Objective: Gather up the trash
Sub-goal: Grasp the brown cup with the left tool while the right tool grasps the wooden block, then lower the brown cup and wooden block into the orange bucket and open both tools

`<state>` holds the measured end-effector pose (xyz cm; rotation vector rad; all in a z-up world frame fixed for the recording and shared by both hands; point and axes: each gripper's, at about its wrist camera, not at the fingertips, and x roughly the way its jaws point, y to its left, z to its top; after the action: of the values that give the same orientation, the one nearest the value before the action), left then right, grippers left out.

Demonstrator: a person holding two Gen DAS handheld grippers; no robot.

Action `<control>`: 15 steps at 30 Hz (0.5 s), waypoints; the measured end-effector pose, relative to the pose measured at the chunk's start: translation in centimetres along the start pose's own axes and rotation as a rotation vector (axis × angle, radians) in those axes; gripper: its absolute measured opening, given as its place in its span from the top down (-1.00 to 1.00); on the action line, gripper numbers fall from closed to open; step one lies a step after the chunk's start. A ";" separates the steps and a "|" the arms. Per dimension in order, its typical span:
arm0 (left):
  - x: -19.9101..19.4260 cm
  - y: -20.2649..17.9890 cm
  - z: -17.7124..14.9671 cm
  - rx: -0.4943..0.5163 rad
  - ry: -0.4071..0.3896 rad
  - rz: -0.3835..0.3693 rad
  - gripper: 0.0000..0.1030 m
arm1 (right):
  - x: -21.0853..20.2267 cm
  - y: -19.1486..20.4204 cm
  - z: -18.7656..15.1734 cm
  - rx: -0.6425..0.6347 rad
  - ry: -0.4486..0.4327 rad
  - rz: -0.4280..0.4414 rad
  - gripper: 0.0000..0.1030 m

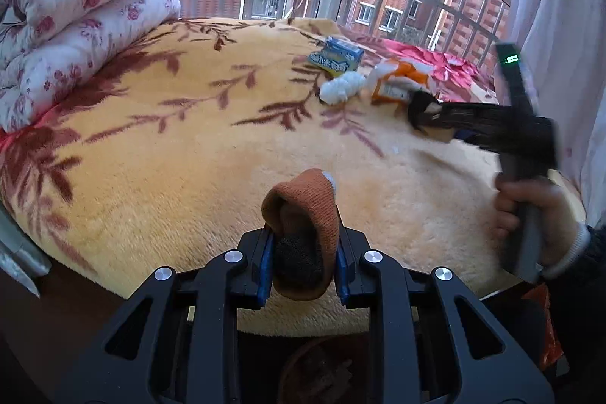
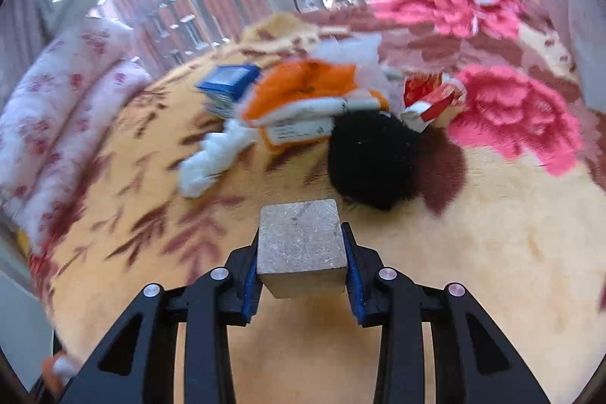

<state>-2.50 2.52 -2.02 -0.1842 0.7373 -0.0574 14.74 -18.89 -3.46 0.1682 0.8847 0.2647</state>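
The left gripper (image 1: 303,252) pinches an orange-brown sock (image 1: 303,207) w/ dark inside, just over the yellow blanket (image 1: 189,157) on the bed. The right gripper (image 2: 303,271) is pressed on a grey block (image 2: 302,245). Trash lies ahead near the window: blue box (image 2: 229,83), orange wrapper (image 2: 303,93), white wad (image 2: 212,157), red-white carton (image 2: 431,97), black fluffy thing (image 2: 373,157).

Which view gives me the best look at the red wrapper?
Right wrist: the red wrapper lies unobstructed beside the orange packet, though slightly blurred. Left wrist view doesn't clearly show it; the right-hand tool crosses that area.
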 end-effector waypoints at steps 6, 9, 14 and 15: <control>-0.6 -1.4 -0.3 0.031 0.001 0.000 0.53 | -7.6 0.5 -3.5 -0.059 -0.056 0.074 0.29; -1.4 -2.4 -0.4 0.058 -0.004 0.002 0.53 | -10.8 0.3 -6.0 -0.070 -0.065 0.087 0.29; -3.4 -4.0 -1.2 0.113 -0.014 0.004 0.53 | -15.2 0.5 -10.9 -0.096 -0.064 0.098 0.29; -3.9 -4.3 -1.6 0.127 -0.009 0.005 0.53 | -16.1 0.6 -12.0 -0.101 -0.061 0.105 0.29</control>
<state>-6.42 -1.52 0.22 -0.0613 0.7228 -0.0984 -4.42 -22.71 1.11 0.1286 0.8012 0.3993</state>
